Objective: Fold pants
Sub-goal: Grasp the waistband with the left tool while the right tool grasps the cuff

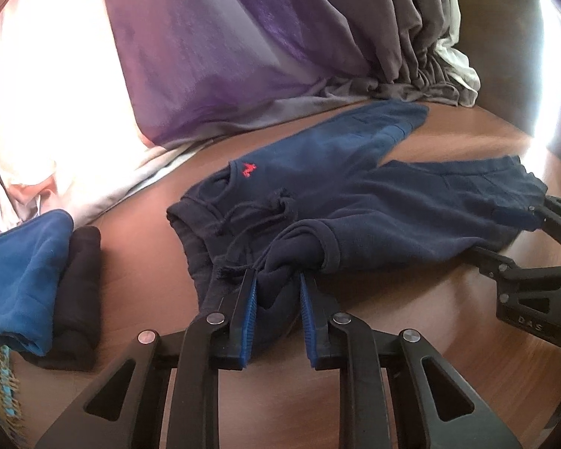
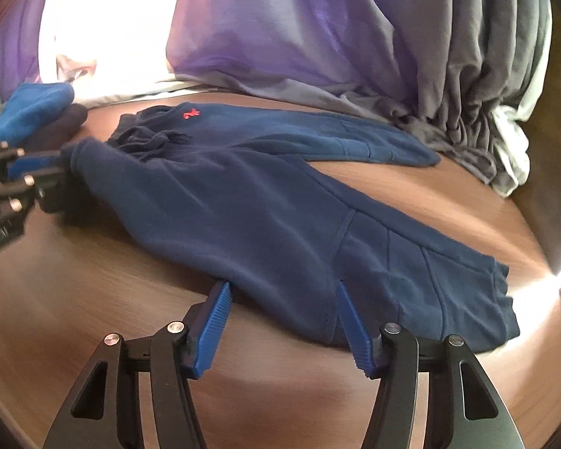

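Observation:
Navy blue pants [image 1: 374, 202] with a small red logo lie spread on the brown wooden table [image 1: 411, 310], legs apart in a V. My left gripper [image 1: 278, 280] is shut on the bunched near corner of the waistband. In the right wrist view the pants [image 2: 243, 202] stretch from left to right. My right gripper [image 2: 282, 288] is open wide, its blue pads on either side of the near leg's edge, close above the cuff. It also shows in the left wrist view [image 1: 538, 217] at the leg's end.
A folded blue cloth [image 1: 22, 280] and a folded dark cloth [image 1: 78, 292] lie at the table's left. Purple and grey curtains [image 1: 243, 45] hang behind the table, pooling on its far edge [image 2: 467, 127]. Bright window light comes from the left.

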{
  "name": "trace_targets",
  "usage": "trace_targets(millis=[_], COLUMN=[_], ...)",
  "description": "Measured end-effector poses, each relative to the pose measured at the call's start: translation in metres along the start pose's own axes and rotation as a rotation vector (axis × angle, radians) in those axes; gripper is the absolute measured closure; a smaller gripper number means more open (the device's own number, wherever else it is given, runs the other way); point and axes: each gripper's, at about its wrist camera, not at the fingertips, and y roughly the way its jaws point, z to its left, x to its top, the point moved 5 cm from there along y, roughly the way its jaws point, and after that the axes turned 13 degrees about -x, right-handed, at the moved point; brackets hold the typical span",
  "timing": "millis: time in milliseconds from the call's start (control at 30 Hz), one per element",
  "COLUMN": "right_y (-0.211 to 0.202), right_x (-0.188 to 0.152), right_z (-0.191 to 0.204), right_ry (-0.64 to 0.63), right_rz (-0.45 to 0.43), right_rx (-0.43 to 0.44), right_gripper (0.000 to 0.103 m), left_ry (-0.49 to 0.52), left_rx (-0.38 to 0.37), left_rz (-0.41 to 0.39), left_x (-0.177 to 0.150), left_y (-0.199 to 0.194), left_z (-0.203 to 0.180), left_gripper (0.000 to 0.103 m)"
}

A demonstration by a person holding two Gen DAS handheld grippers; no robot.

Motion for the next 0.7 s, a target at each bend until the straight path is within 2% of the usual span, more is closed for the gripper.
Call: trace_targets(millis=[300,367,433,700], right_y=[0.008,0.012,0.016,-0.005], right_x=[-0.004,-0.005,-0.004,0.012], right_z=[-0.034,-0.037,-0.036,-0.047], right_ry=[0.093,0.098,0.099,0.084], right_rz=[0.039,0.052,0.064,0.021], right_rx=[-0.033,-0.029,0.005,0.008], right_gripper=[0.066,0.079,0.085,0.09], left_ry=[-0.002,0.0,0.003,0.003], left_rx=[0.009,0.007,0.011,-0.003], left_rz=[0.024,0.03,0.032,0.014], left_x=[-0.005,-0.007,-0.007,-0.001], left_y=[0.004,0.006,0.006,-0.007], left_z=[-0.002,-0.003,-0.004,-0.007], left_gripper=[0.081,0.081,0.081,0.083])
